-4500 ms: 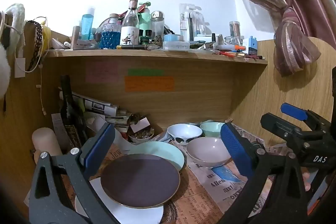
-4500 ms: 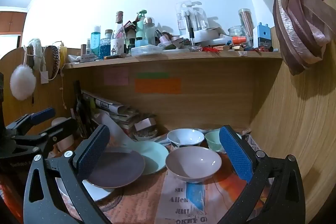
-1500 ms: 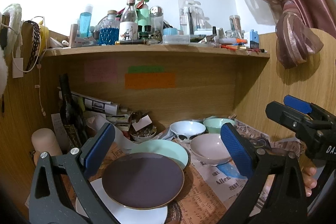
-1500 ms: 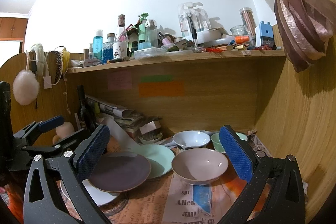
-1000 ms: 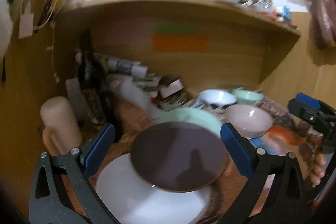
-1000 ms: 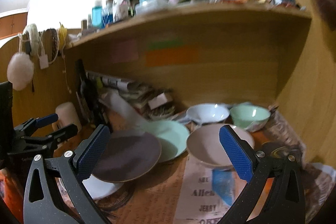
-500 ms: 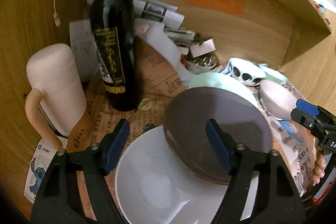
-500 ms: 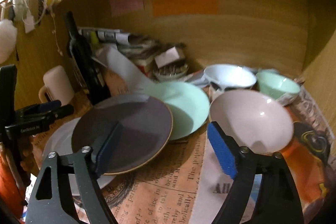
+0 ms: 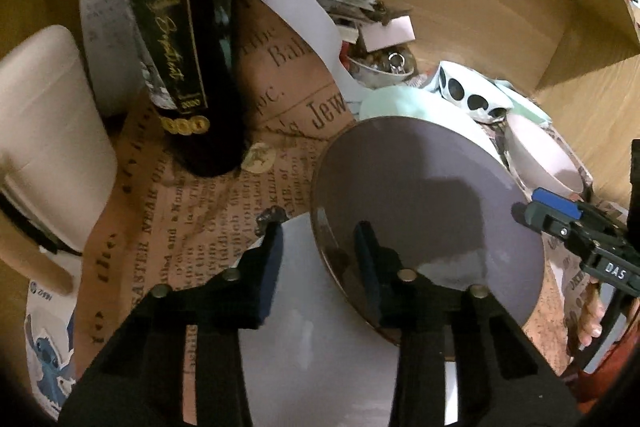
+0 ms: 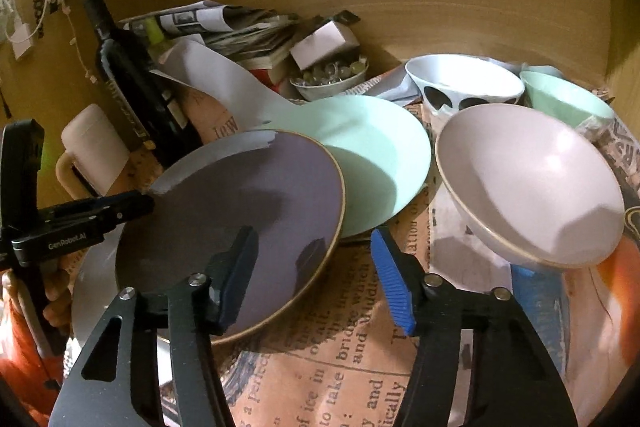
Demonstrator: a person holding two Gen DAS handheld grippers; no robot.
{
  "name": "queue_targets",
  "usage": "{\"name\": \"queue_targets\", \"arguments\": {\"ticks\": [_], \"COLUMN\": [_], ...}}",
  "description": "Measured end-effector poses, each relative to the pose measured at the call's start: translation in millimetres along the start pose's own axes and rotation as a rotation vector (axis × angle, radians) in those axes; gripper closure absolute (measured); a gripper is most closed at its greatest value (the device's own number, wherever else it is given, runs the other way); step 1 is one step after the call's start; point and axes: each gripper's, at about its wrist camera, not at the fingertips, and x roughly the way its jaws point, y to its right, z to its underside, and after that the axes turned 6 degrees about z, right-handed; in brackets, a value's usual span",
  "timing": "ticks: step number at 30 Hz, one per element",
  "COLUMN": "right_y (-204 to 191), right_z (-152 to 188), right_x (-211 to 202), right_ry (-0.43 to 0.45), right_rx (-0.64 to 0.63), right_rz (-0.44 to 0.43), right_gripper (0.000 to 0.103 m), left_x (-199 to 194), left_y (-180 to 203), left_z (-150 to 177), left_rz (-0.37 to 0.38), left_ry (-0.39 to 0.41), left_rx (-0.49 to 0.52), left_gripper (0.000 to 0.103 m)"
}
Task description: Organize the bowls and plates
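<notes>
A purple plate (image 9: 424, 203) (image 10: 244, 219) lies on a white plate (image 9: 312, 339) (image 10: 92, 279) and overlaps a mint plate (image 10: 372, 155) (image 9: 396, 103). My left gripper (image 9: 320, 247) is partly closed, its jaws astride the purple plate's left rim, with a gap still showing. My right gripper (image 10: 316, 263) is open, its jaws astride the purple plate's near right rim. A pink bowl (image 10: 532, 183), a spotted white bowl (image 10: 464, 87) and a mint bowl (image 10: 568, 99) stand to the right.
A dark wine bottle (image 9: 184, 39) and a cream mug (image 9: 44, 131) stand at the left. Newspapers and a small dish of marbles (image 10: 332, 75) lie at the back. Wooden walls close in the back and right. Printed paper (image 10: 352, 347) covers the surface.
Both grippers have dropped down and forward to the purple plate. Both grippers' jaws have narrowed, the left most, onto opposite rims of the plate.
</notes>
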Motion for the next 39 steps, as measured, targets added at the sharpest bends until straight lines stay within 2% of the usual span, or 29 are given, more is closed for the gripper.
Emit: {"name": "queue_targets", "arguments": {"ticks": [3,13,17,26,32,39], "right_y": [-1.3,-0.5,-3.6,-7.9,-6.8,-10.2], "right_z": [-2.5,-4.9,-4.9,-4.1,-2.7,-3.4], "right_x": [5.2,16.0,22.0,17.4,13.7,-3.8], "right_ry": [-0.018,-0.051,-0.072,-0.048,-0.048,0.004], "right_rx": [0.003,0.025,0.026,-0.001,0.008,-0.004], "right_rz": [-0.009,-0.031,-0.041,-0.013,-0.024,-0.024], "right_gripper": [0.067,0.07,0.077,0.077,0.077,0.077], "left_x": [2.6,8.8,9.1,8.0,3.6,-12.1], "left_y": [-0.3,-1.6,-1.9,2.5,6.3,13.4], "left_z": [-1.2,-5.0,-5.5,-3.8,0.1,1.0], "left_rz": [0.021,0.088,0.091,0.065,0.047,0.037], "left_ry": [-0.017,-0.062,-0.067,-0.058,-0.036,0.014], "left_rx": [-0.003,-0.013,-0.01,-0.003,-0.004,0.006], "left_gripper": [0.072,0.077,0.077,0.077,0.077,0.077]}}
